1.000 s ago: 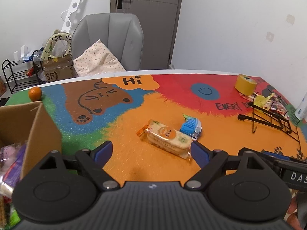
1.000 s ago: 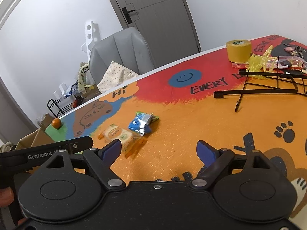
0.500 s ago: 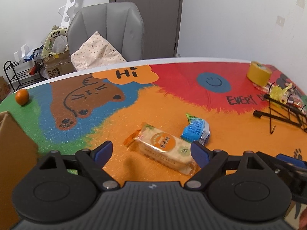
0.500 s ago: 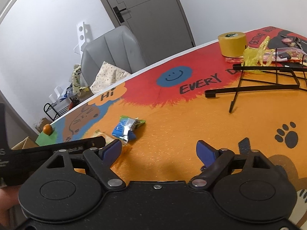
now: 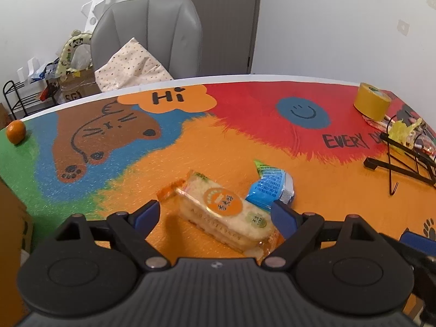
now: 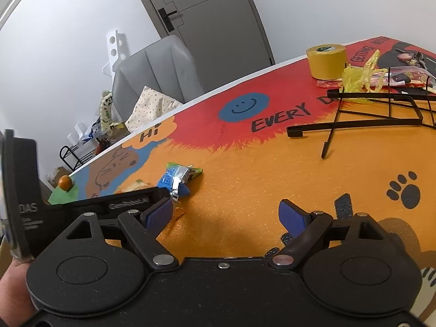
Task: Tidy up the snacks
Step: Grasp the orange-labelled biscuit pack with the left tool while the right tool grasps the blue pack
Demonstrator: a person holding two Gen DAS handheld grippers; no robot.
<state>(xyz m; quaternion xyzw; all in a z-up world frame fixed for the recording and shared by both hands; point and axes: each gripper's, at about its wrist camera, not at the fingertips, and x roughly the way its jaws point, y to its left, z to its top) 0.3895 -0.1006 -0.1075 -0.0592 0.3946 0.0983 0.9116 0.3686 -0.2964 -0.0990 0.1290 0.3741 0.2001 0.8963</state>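
A clear-wrapped rice cracker pack with an orange label (image 5: 223, 212) lies on the orange part of the table mat. My left gripper (image 5: 215, 215) is open around it, with its blue pads standing off either side of the pack. Just to the right lies a small blue snack packet (image 5: 272, 188), also seen in the right wrist view as the blue packet (image 6: 177, 179). My right gripper (image 6: 227, 215) is open over bare orange mat with nothing between its fingers. The left gripper's black body (image 6: 81, 209) crosses the left of that view and hides most of the cracker pack.
A cardboard box edge (image 5: 11, 231) stands at the left. An orange fruit (image 5: 16, 132) sits at the far left of the mat. A yellow tape roll (image 5: 372, 103), a black wire rack (image 6: 376, 120) and yellow wrappers (image 6: 359, 79) crowd the right. A grey chair (image 5: 147, 35) stands behind the table.
My left gripper moved forward and down until the cracker pack came between its open fingers; the cardboard box slid out at the left. The right gripper view shifted only slightly.
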